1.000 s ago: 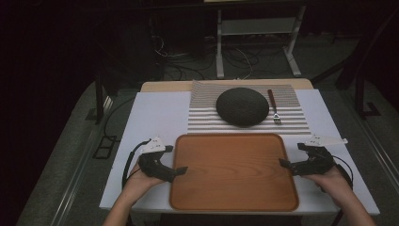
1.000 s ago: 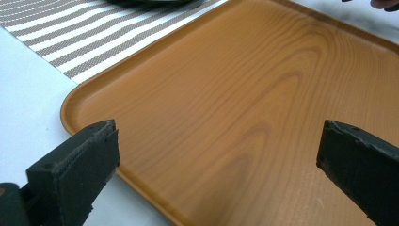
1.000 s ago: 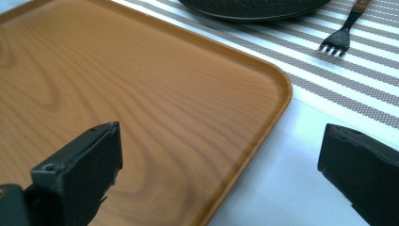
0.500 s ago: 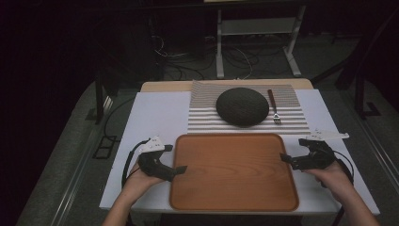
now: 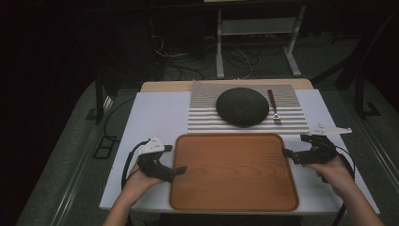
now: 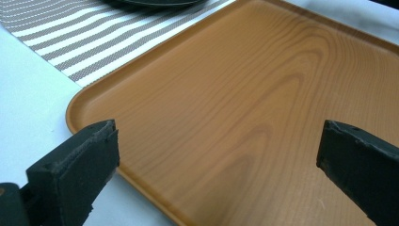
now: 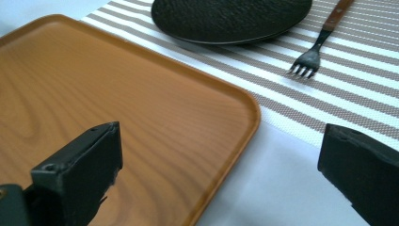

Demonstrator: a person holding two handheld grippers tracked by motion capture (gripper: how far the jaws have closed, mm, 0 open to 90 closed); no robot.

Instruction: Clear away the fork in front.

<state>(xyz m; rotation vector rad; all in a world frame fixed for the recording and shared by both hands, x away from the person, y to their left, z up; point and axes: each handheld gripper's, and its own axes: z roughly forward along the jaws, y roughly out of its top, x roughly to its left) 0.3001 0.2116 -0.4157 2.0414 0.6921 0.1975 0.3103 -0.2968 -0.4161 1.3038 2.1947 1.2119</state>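
Observation:
An empty wooden tray (image 5: 234,172) lies at the near middle of the table. My left gripper (image 5: 174,158) is at its left edge, open, its jaws wide apart. In the left gripper view the tray's near corner (image 6: 89,101) lies between the jaws of the left gripper (image 6: 219,146), and nothing is held. My right gripper (image 5: 294,147) sits at the tray's right edge, also open. In the right gripper view the right gripper (image 7: 221,150) straddles the tray's rounded corner (image 7: 251,113). I cannot tell if any jaw touches the tray.
Behind the tray a striped placemat (image 5: 202,108) carries a dark textured plate (image 5: 242,106) and a fork (image 5: 274,106) with a brown handle to its right. A white cover (image 5: 155,117) lies over the table. Cables and a metal stand are on the floor beyond.
My right gripper has crept slightly forward along the tray's right edge. The left gripper and the tray have stayed put.

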